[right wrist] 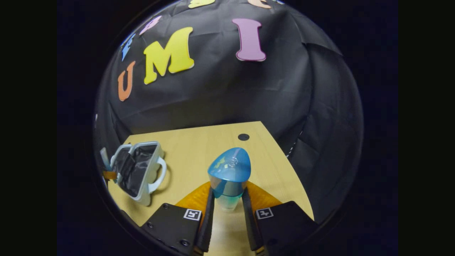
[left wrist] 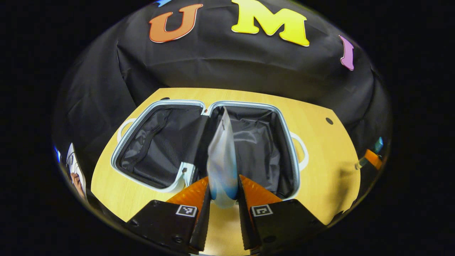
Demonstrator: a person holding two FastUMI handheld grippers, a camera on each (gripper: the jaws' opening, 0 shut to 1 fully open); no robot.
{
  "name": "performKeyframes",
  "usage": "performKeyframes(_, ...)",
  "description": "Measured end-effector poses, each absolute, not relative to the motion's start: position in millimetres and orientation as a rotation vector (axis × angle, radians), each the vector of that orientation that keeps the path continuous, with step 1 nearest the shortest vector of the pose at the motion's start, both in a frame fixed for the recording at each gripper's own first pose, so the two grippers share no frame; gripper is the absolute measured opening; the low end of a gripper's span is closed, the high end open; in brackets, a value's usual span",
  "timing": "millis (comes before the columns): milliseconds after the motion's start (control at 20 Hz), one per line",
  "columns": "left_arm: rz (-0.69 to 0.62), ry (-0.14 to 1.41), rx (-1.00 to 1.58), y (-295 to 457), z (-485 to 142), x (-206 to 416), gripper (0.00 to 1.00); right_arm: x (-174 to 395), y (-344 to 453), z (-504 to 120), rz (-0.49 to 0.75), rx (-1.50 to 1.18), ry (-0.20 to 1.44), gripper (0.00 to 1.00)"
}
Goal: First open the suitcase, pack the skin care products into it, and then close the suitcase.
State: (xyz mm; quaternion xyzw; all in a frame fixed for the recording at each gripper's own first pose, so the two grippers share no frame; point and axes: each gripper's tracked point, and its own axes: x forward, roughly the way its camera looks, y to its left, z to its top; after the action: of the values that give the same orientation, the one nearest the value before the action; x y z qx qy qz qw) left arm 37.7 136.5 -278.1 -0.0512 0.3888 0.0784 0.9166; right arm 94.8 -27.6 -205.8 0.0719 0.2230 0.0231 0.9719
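The pale blue suitcase (left wrist: 149, 113) lies open on the wooden table, both black-lined halves facing up. My left gripper (left wrist: 223, 193) is shut on a flat white-and-blue pouch (left wrist: 222, 156), which stands upright over the near edge of the suitcase's right half. In the right gripper view, my right gripper (right wrist: 227, 199) is shut on a bottle with a blue cap (right wrist: 230, 170), held above the table to the right of the suitcase (right wrist: 154, 174). The left gripper's tip (right wrist: 108, 175) and its pouch (right wrist: 105, 158) show beside the suitcase at the far left of that view.
White handles (left wrist: 302, 151) stick out from the suitcase sides. A dark round hole (left wrist: 329, 121) marks the wooden table (left wrist: 330, 170) near its far right corner. The other gripper (left wrist: 371, 158) shows at the table's right edge. Black cloth walls close the booth behind and to the sides.
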Motion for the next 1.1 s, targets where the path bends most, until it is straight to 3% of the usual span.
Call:
performKeyframes(300,0.083,0.968,-0.040,145,-330,76,0.41,30,-1,-179,0.036,0.103,0.420,0.38)
performKeyframes(500,0.048,1.003,-0.062,140,-349,85,0.41,9,9,-171,0.000,0.068,0.417,0.38)
performKeyframes(800,0.041,1.042,-0.115,137,-365,85,0.41,-3,38,-167,0.024,0.018,0.421,0.39)
performKeyframes(850,0.046,1.044,-0.124,138,-368,86,0.48,-3,42,-165,0.032,0.009,0.420,0.39)
performKeyframes(900,0.047,1.045,-0.129,138,-370,86,0.41,0,47,-164,0.042,0.005,0.418,0.39)
performKeyframes(1100,0.060,1.031,-0.150,137,-368,85,0.44,9,65,-159,0.079,-0.001,0.413,0.38)
